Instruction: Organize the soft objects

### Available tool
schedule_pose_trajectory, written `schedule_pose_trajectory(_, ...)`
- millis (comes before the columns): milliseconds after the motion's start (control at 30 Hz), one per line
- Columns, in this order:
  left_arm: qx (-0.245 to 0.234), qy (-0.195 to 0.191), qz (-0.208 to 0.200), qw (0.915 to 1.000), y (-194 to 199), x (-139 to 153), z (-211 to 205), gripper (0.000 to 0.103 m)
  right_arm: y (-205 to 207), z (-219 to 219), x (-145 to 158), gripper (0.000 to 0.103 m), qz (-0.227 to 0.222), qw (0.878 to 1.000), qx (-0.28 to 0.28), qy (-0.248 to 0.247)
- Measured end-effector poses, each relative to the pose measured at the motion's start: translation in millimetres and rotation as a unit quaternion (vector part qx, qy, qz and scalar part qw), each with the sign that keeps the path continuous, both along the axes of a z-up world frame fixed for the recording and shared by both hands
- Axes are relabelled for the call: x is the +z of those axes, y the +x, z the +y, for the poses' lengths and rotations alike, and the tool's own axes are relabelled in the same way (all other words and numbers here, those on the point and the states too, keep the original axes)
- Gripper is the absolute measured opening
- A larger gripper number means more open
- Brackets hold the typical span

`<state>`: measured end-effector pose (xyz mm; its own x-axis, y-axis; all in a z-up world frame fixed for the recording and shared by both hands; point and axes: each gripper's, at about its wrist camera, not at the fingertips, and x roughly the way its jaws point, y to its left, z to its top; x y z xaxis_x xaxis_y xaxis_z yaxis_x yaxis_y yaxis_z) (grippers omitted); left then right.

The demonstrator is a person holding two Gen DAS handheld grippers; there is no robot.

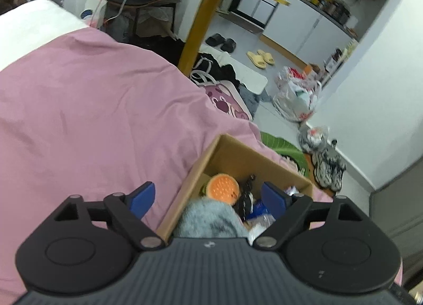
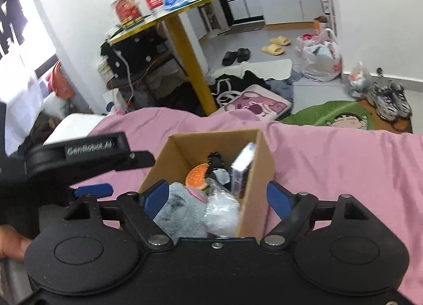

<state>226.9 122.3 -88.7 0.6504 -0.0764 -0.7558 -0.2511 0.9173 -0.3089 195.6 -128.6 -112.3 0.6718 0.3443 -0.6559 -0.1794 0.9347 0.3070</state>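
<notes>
Currently both grippers, left [image 1: 208, 197] and right [image 2: 218, 196], have jaws apart, holding nothing. Box [image 2: 260, 172] sits on the pink sheet [image 1: 92, 119], below both; grey plush [image 2: 182, 211] inside, between the right jaws.

We look past our right gripper [image 2: 218, 196], its blue fingers spread wide and empty, into an open cardboard box [image 2: 260, 172] on the pink bedspread [image 2: 343, 162]. Inside lie a grey plush toy [image 2: 179, 215], a burger toy [image 2: 197, 176] and a clear plastic bag [image 2: 224, 207].
</notes>
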Motion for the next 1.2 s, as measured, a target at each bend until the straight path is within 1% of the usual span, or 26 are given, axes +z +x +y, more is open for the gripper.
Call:
schedule_pose_trajectory(33, -0.009, 0.006, 0.001, 0.9999, -2, 2, -4, 0.089, -3, -4, 3, 0.081, -0.002, 1.000, -0.004, 0.000)
schedule_pose_trajectory(100, -0.027, 0.021, 0.006, 0.9994, -7, 6, -14, 0.093, -8, -11, 8, 0.085, -0.009, 1.000, -0.006, 0.002)
schedule_pose_trajectory(167, -0.043, 0.026, 0.003, 0.9987, -13, 13, -22, 0.095, -13, -19, 14, 0.094, -0.018, 1.000, -0.010, 0.004)
schedule_pose_trajectory(267, -0.057, 0.034, -0.004, 0.9978, -28, 23, -33, 0.101, -20, -27, 21, 0.097, -0.024, 1.000, -0.014, 0.004)
schedule_pose_trajectory(400, -0.058, 0.030, -0.014, 0.9978, -45, 36, -40, 0.103, -29, -41, 27, 0.101, -0.022, 0.999, -0.019, 0.020)
schedule_pose_trajectory(433, -0.055, 0.027, -0.018, 0.9980, -49, 39, -41, 0.103, -30, -43, 28, 0.103, -0.023, 0.999, -0.021, 0.021)
schedule_pose_trajectory(533, -0.053, 0.046, -0.026, 0.9972, -58, 45, -50, 0.103, -35, -52, 29, 0.103, -0.020, 0.999, -0.025, 0.020)
schedule_pose_trajectory(633, -0.060, 0.047, -0.039, 0.9963, -69, 52, -60, 0.103, -45, -61, 29, 0.103, -0.018, 1.000, -0.020, 0.012)
schedule_pose_trajectory(733, -0.073, 0.061, -0.040, 0.9946, -79, 56, -67, 0.103, -57, -72, 34, 0.103, -0.024, 1.000, -0.017, 0.003)
schedule_pose_trajectory(833, -0.075, 0.063, -0.045, 0.9942, -89, 61, -72, 0.103, -67, -86, 39, 0.103, -0.024, 0.999, -0.022, 0.008)
schedule_pose_trajectory(867, -0.074, 0.067, -0.052, 0.9936, -94, 65, -74, 0.103, -70, -90, 41, 0.103, -0.023, 0.999, -0.023, 0.010)
schedule_pose_trajectory(967, -0.085, 0.078, -0.067, 0.9910, -106, 78, -82, 0.103, -78, -100, 49, 0.103, -0.030, 0.999, -0.026, 0.007)
schedule_pose_trajectory(1067, -0.096, 0.088, -0.070, 0.9890, -115, 87, -89, 0.103, -87, -111, 56, 0.103, -0.031, 0.999, -0.035, 0.020)
schedule_pose_trajectory(1200, -0.116, 0.111, -0.073, 0.9843, -129, 98, -100, 0.103, -102, -116, 68, 0.103, -0.044, 0.998, -0.034, 0.016)
